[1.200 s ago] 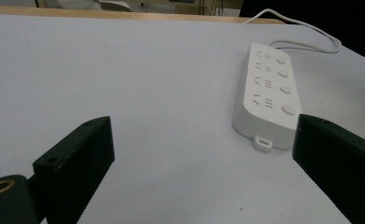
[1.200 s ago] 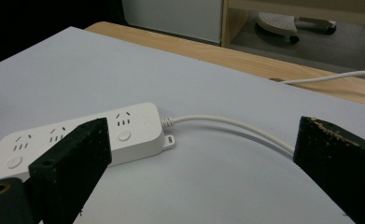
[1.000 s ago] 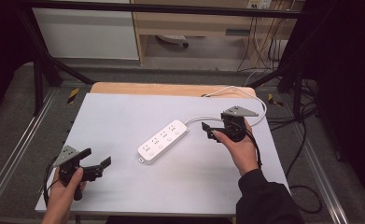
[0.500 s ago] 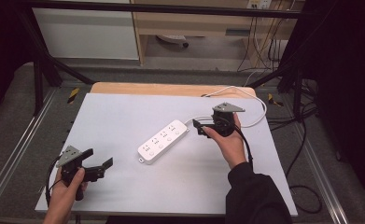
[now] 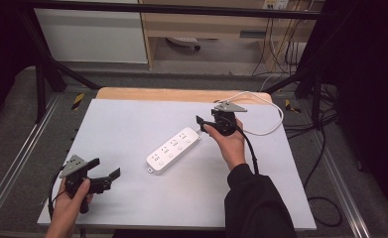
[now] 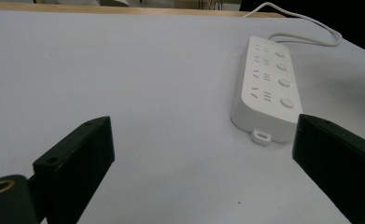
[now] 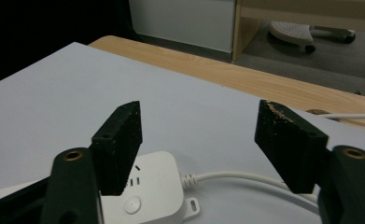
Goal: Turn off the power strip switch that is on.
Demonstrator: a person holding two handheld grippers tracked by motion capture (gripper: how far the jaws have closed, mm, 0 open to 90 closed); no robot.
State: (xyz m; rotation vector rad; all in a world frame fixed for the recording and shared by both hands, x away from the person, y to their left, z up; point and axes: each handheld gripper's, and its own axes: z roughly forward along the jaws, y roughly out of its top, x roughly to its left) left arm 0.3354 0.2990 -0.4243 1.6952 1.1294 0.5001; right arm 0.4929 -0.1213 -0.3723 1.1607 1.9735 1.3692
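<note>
Over on the left, the left tool (image 5: 103, 174) sits low near the front corner of the bench (image 5: 132, 124), jaws spread wide with nothing between them, aimed at the near end of the power strip (image 5: 174, 149) but well apart from it. The strip lies flat and diagonal in the middle of the bench, sockets and buttons facing up, its white cord (image 5: 266, 111) looping off past the far right end.

On the right, the right tool (image 5: 204, 124) hovers just above the cord end of the strip, jaws open too; in the right gripper view that end (image 7: 147, 186) sits right below the gap.

My take: the right tool is about to grab that end. I'd come straight down, straddle the strip's body across its narrow width rather than the cord, and close gently. The plastic looks slick, so keep the jaws square or it'll skate sideways.
</note>
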